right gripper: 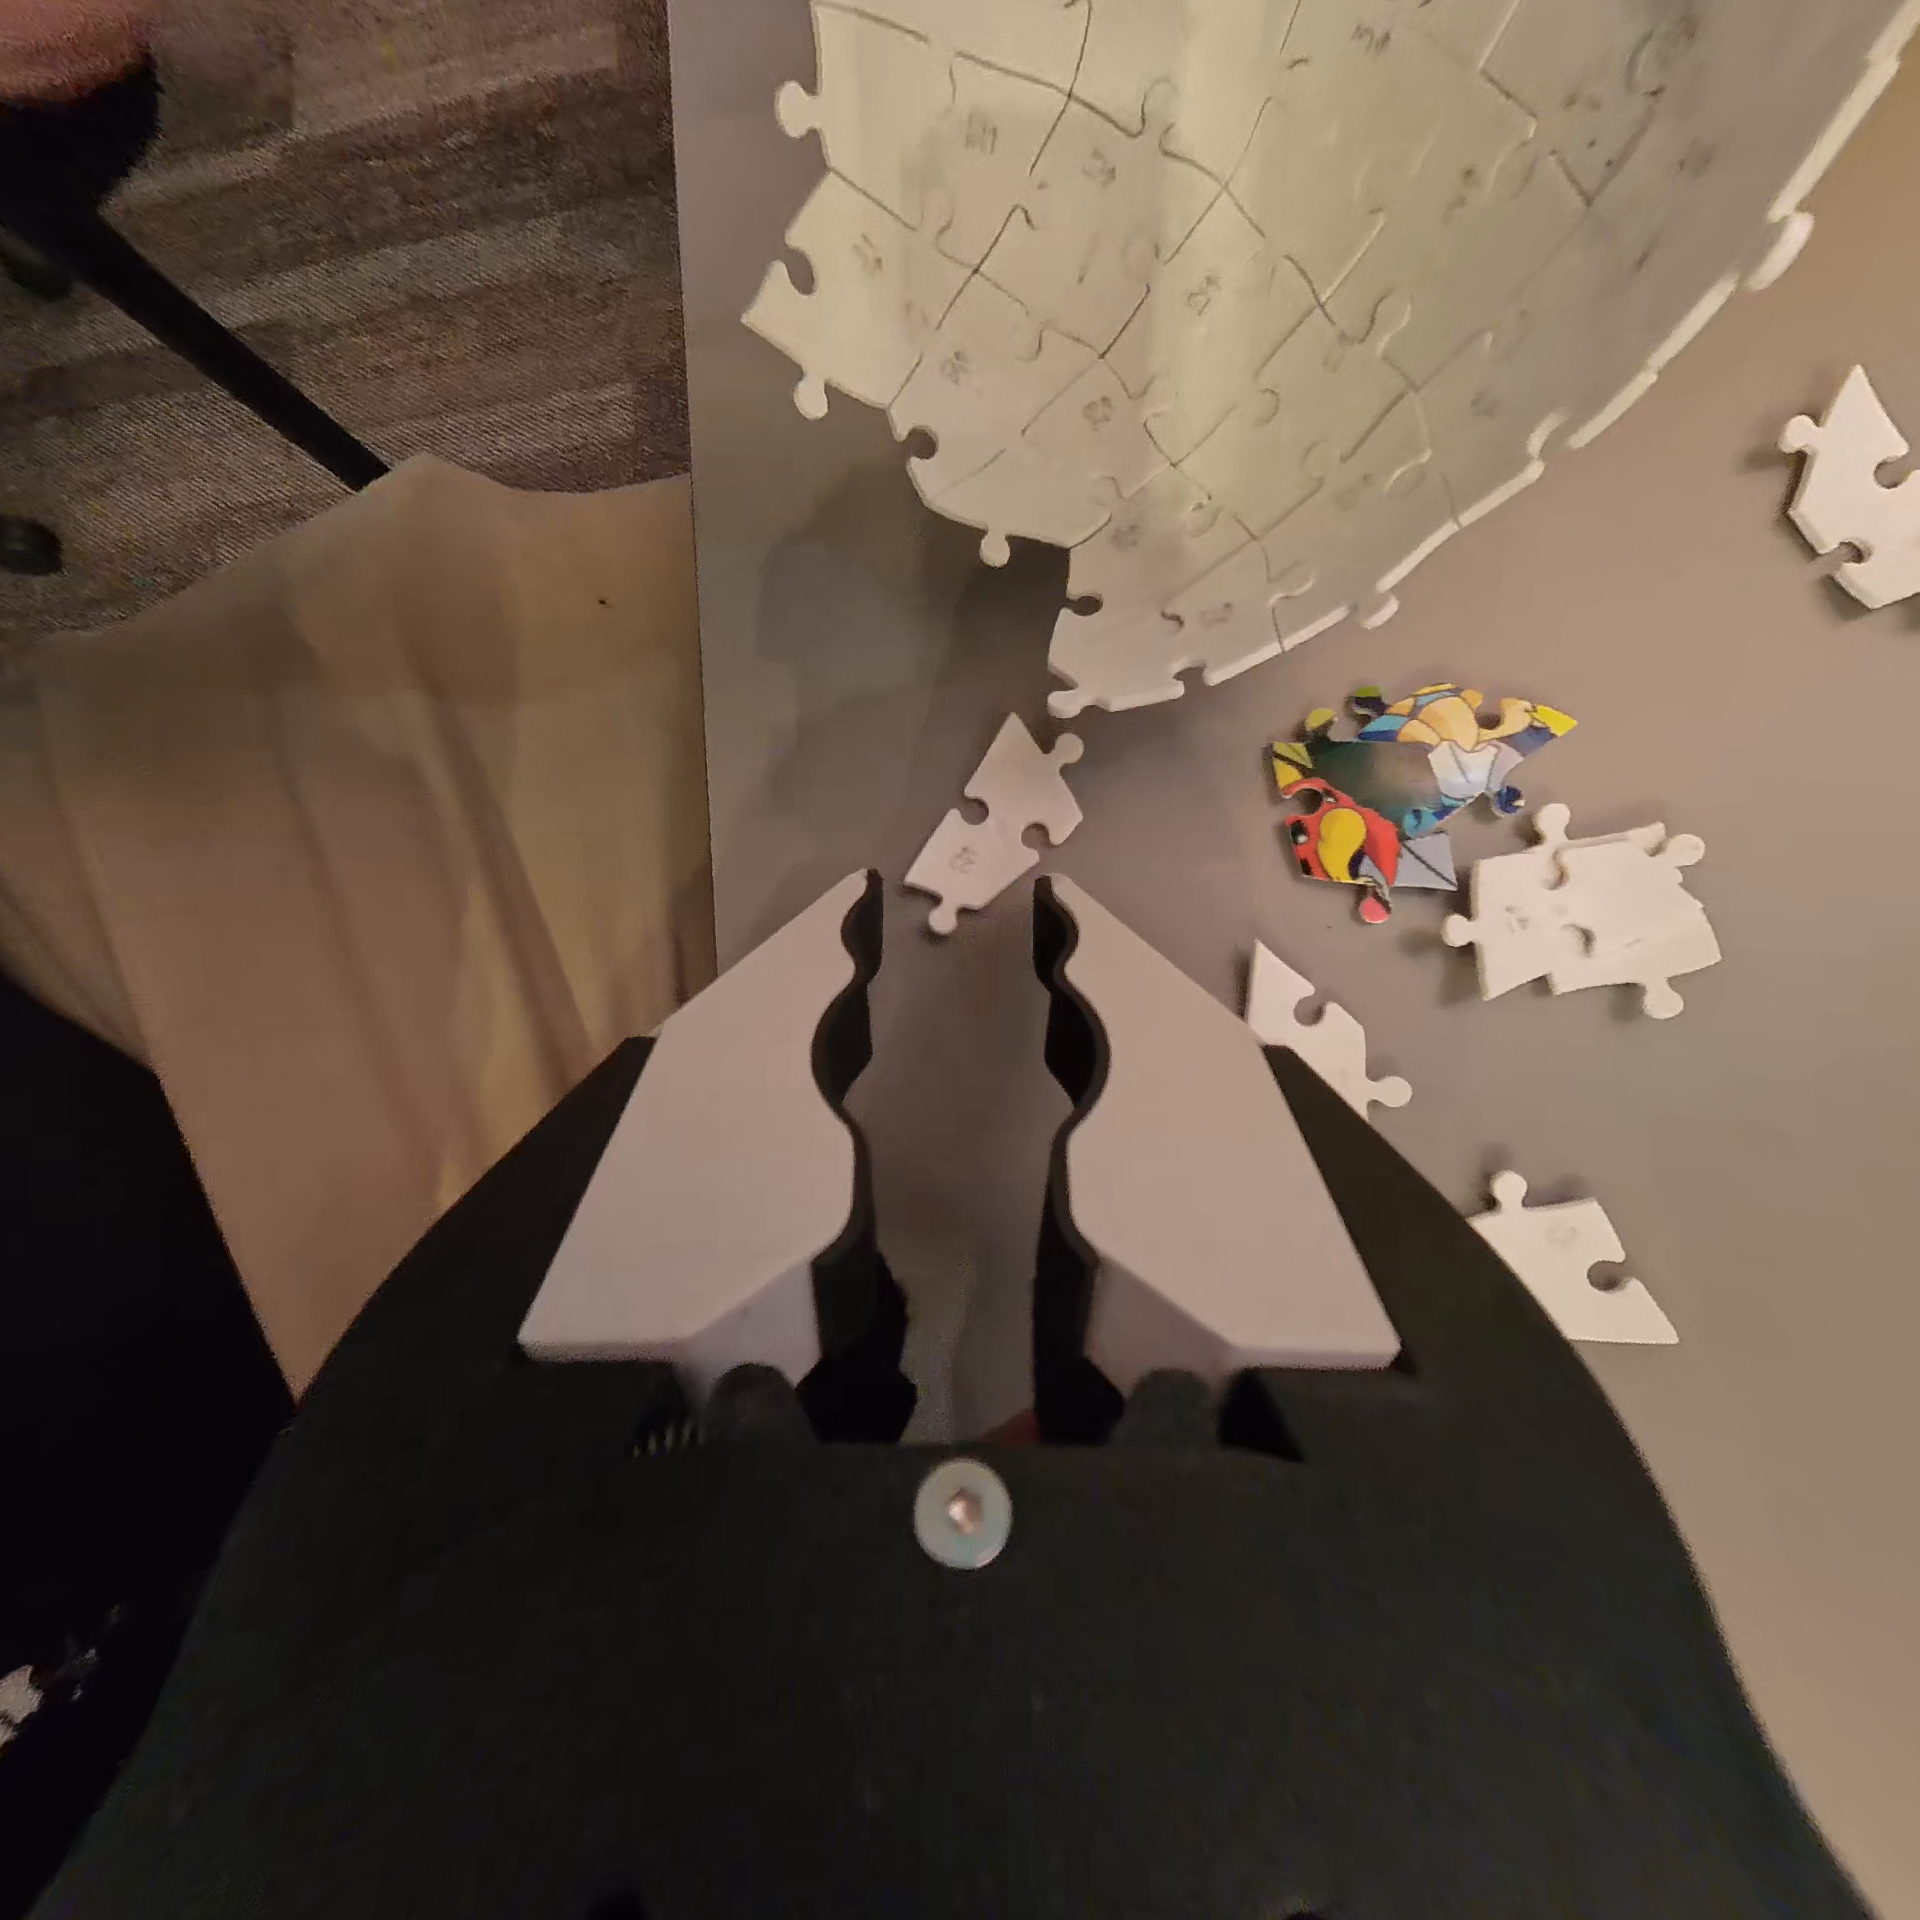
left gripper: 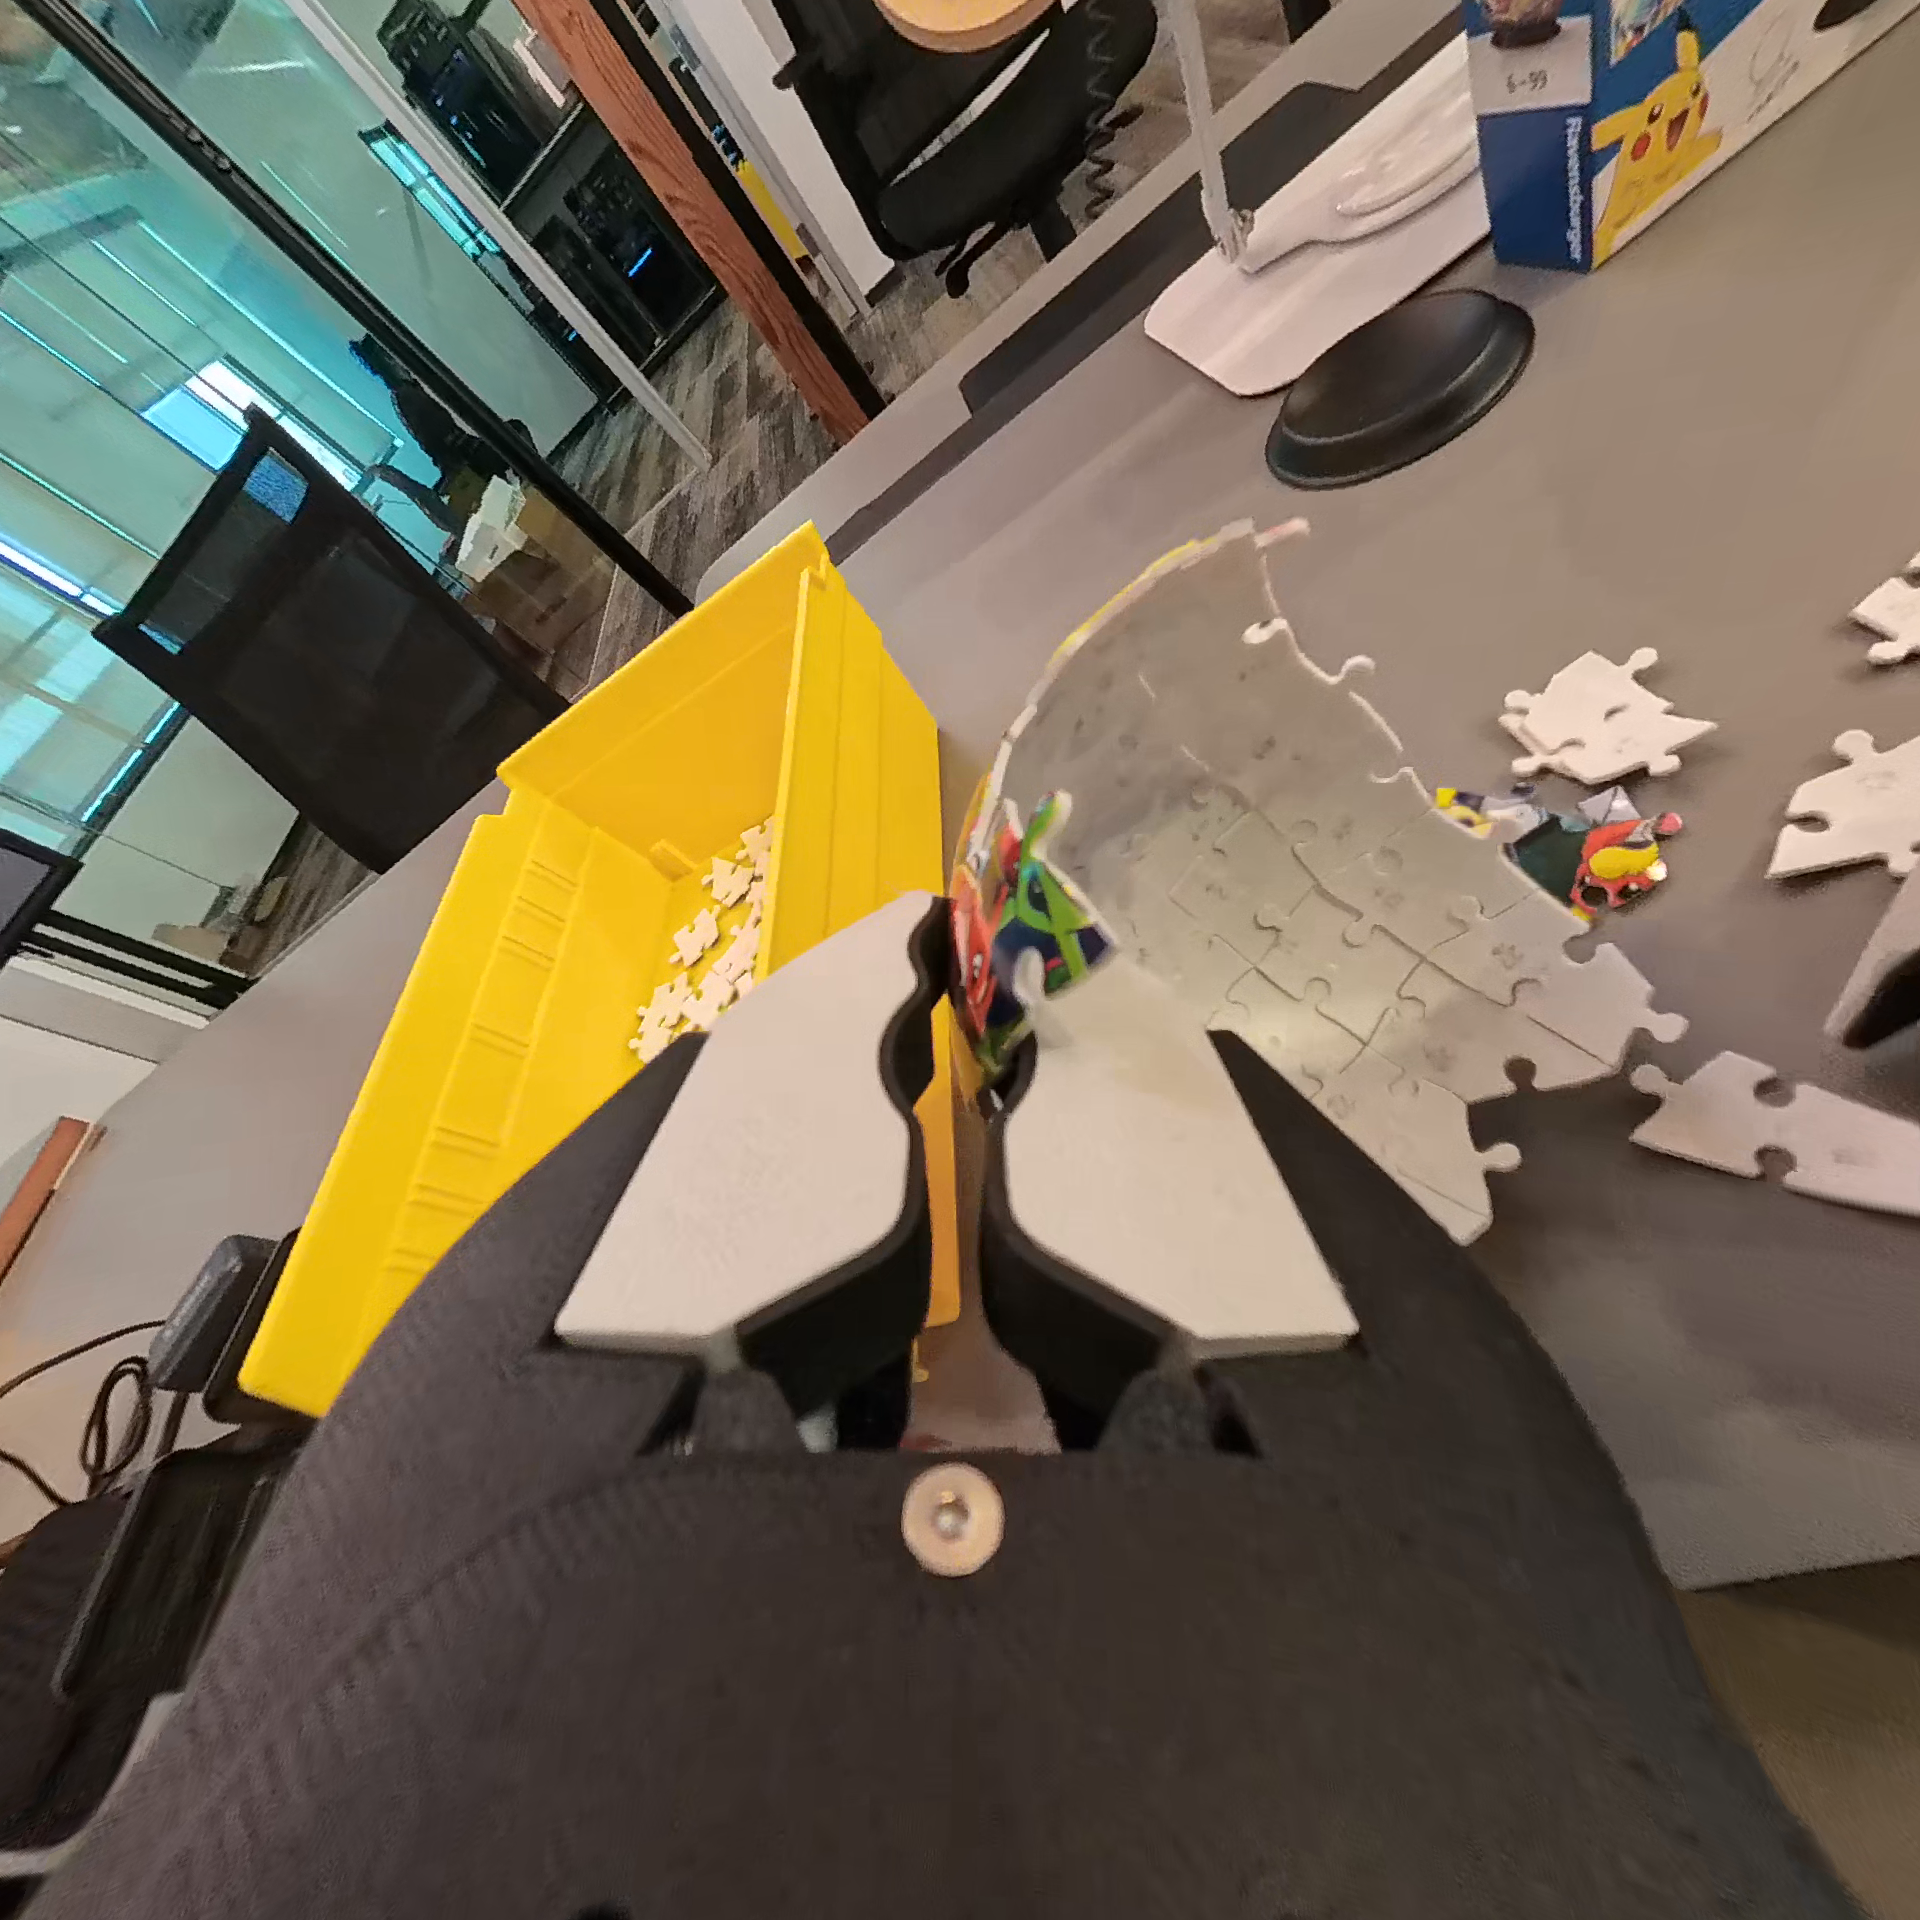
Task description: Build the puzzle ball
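Observation:
The half-built puzzle ball (left gripper: 1299, 862) is a curved shell, white inside and colourful outside. My left gripper (left gripper: 982, 997) is shut on its rim, holding it tilted above the grey table. In the right wrist view the shell (right gripper: 1195, 291) hangs at the top. My right gripper (right gripper: 956, 883) is open and empty, just short of a loose white piece (right gripper: 992, 826) lying on the table. A colourful joined cluster (right gripper: 1403, 790) lies face up to the right, with white pieces (right gripper: 1590, 914) around it. The cluster also shows in the left wrist view (left gripper: 1579, 847).
A yellow bin (left gripper: 644, 935) holding several white pieces stands left of the shell. A black round stand (left gripper: 1403, 390), a white lamp base (left gripper: 1247, 332) and the puzzle box (left gripper: 1621, 135) sit at the back. The table edge (right gripper: 701, 727) runs left of my right gripper. The gap from one gripper's tips to the other's is roughly 15 centimetres.

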The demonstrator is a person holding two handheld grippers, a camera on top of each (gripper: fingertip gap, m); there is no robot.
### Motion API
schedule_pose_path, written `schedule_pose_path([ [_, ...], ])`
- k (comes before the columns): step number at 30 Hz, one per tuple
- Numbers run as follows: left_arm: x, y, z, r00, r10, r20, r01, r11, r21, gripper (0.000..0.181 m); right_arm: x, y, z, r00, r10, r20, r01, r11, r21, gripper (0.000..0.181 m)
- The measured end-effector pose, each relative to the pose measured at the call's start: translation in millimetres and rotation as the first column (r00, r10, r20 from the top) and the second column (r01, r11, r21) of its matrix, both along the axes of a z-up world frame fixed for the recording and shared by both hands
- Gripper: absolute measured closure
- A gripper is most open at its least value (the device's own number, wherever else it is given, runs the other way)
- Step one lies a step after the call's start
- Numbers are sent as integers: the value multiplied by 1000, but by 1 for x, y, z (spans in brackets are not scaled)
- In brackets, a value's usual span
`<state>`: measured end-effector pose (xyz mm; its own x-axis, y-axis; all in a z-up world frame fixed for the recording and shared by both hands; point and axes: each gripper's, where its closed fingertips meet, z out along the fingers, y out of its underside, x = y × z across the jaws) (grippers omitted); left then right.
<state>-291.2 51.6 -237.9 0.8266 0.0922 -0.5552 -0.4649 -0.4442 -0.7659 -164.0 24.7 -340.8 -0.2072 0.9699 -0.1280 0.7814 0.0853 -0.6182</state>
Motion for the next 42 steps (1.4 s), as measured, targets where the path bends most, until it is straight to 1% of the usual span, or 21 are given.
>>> schedule_pose_path([
  [6, 3, 5, 0, 997, -22, 75, 19, 999, 37, 178, 1, 13, 10, 999, -36, -29, 34, 997, -71, 150],
  [13, -10, 4, -1, 983, -1, 186, -10, 998, 61, 178, 2, 21, 10, 999, -38, -38, 35, 997, -74, 149],
  [16, -10, 5, 3, 974, -10, 227, -8, 997, 79, 178, 2, 30, 12, 998, -53, -45, 51, 997, -57, 148],
  [19, -10, 6, 5, 954, -36, 299, 3, 994, 110, 178, 3, 39, 13, 996, -75, -50, 72, 996, -56, 145],
  [22, -16, 4, 8, 947, -23, 320, -17, 992, 122, 178, 6, 47, 12, 995, -82, -49, 82, 997, -16, 143],
  [25, -20, 2, 20, 947, -22, 320, -29, 988, 155, 178, 9, 64, 6, 995, -95, -41, 97, 994, 57, 141],
  [27, -24, -1, 29, 954, -10, 299, -45, 983, 176, 178, 7, 69, 5, 994, -99, -54, 103, 993, 64, 144],
  [31, -31, -3, 34, 951, 3, 308, -66, 979, 195, 178, -10, 68, 6, 995, -46, -93, 57, 992, 111, 149],
  [34, -35, -5, 37, 951, 9, 309, -75, 976, 202, 178, -23, 69, -4, 996, -4, -88, 19, 984, 179, 151],
  [36, -36, -6, 38, 949, 10, 317, -79, 975, 207, 178, -30, 77, -6, 996, 0, -91, 21, 972, 235, 158],
  [39, -38, -7, 36, 945, 11, 326, -82, 975, 206, 178, -40, 93, -7, 996, -11, -86, 33, 965, 260, 158],
  [42, -38, -5, 33, 945, 12, 327, -80, 977, 196, 178, -47, 121, -7, 994, -66, -89, 88, 957, 276, 158],
])
